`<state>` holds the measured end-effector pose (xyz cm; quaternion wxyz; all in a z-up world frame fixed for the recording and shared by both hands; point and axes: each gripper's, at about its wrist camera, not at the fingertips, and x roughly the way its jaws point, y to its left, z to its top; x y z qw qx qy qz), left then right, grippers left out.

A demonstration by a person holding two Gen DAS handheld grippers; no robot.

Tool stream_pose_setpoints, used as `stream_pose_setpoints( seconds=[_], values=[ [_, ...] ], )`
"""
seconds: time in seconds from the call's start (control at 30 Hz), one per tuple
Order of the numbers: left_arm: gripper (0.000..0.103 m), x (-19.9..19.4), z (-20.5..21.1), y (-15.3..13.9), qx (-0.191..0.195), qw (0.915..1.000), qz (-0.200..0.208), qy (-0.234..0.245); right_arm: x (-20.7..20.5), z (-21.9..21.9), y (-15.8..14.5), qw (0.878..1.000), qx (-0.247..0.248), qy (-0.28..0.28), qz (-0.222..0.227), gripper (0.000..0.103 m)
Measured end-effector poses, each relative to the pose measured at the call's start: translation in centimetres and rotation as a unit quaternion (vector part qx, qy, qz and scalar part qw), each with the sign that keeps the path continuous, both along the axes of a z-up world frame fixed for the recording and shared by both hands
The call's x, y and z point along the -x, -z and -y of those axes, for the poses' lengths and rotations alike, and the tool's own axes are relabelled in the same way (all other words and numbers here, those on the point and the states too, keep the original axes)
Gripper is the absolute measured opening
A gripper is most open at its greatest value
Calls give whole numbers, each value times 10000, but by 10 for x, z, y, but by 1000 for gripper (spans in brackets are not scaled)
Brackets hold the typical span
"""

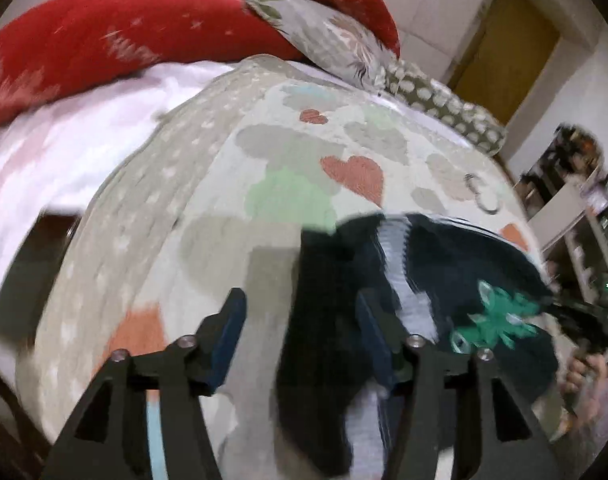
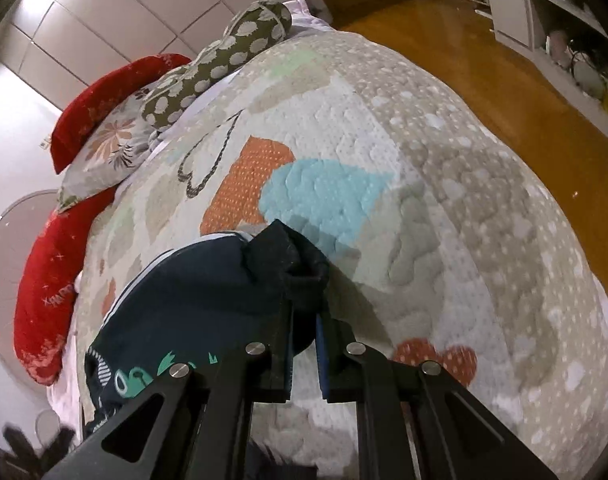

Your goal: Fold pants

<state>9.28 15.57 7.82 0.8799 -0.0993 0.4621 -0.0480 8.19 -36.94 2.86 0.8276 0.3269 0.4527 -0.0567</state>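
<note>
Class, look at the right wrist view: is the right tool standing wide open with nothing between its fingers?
No. The right tool is closed on a bunched fold of the dark pants, which sticks up between its fingers over the quilt.

Bedroom in a home. Bed w/ quilted heart-print cover (image 2: 384, 152) fills both views; red pillows (image 1: 115, 44), floral pillow (image 2: 107, 152) & dotted bolster (image 2: 223, 64) at its head. White paneled wardrobe doors (image 2: 115, 12) behind, wood floor (image 2: 484, 60) beside bed, white shelf unit (image 2: 544, 12) w/ household bits, wooden door (image 1: 516, 60) at the far wall.
</note>
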Motion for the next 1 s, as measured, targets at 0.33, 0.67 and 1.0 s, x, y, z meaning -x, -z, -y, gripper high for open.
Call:
stream_pose_setpoints(
  seconds=[0.33,0.67,1.0],
  values=[
    [27,-90,63,53,-1078,9881,-870,663,-12,-2,5,9996,163,-232,34,10],
    [30,-125,61,36,-1284,9900,-573,80,-40,-4,6,9993,190,-286,133,12],
    [48,-49,12,-15,-161,9998,59,-53,32,10,-23,9974,95,-259,670,56]
  ],
)
